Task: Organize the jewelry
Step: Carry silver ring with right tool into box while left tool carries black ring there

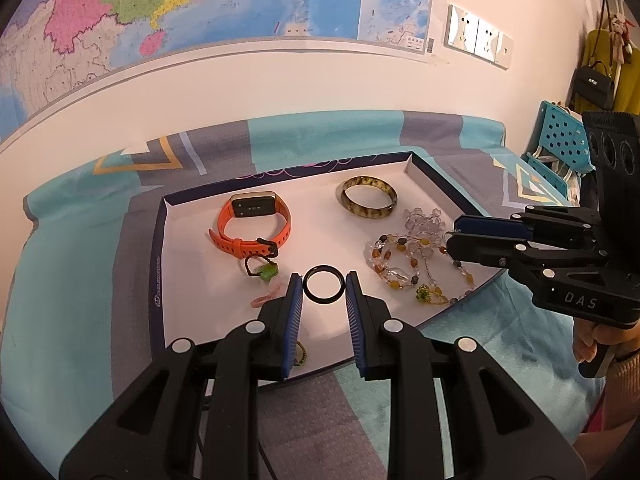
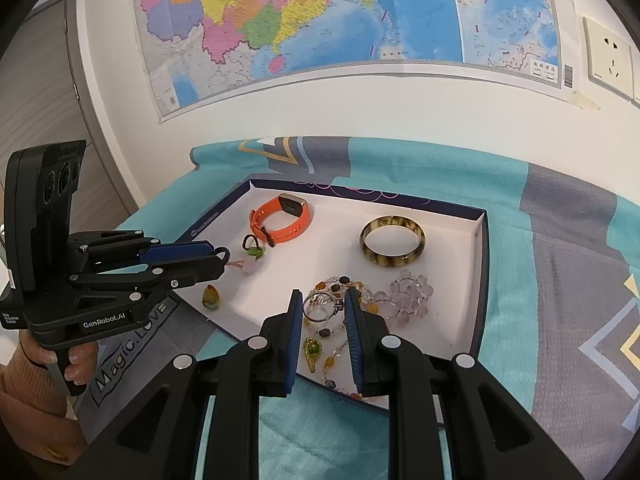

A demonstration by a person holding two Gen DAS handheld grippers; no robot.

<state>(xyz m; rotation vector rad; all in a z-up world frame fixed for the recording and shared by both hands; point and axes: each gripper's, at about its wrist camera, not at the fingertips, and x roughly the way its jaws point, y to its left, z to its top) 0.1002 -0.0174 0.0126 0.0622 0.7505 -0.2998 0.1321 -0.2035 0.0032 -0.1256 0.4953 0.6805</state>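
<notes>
A shallow white-lined tray with a dark rim (image 1: 158, 240) (image 2: 480, 280) lies on a teal and grey cloth. My left gripper (image 1: 324, 284) (image 2: 222, 258) hovers over the tray's near part, shut on a black ring (image 1: 325, 301) held between its blue pads. My right gripper (image 2: 323, 300) (image 1: 451, 235) is above the bead strands (image 1: 396, 264), shut on a thin silver ring (image 2: 320, 321). In the tray lie an orange watch (image 1: 256, 220) (image 2: 288, 216), a brown mottled bangle (image 1: 368, 213) (image 2: 392, 262), a clear lilac bead bracelet (image 2: 412, 300), a green pendant on black cord (image 1: 267, 272) and a yellow-green pendant (image 2: 312, 350).
A map covers the wall behind, with sockets (image 1: 476, 36) to its right. A blue perforated basket (image 1: 560, 140) stands off the cloth's right end. A person's hand (image 2: 76, 360) grips the left handle. Another small amber-green stone (image 2: 210, 298) lies by the tray's left rim.
</notes>
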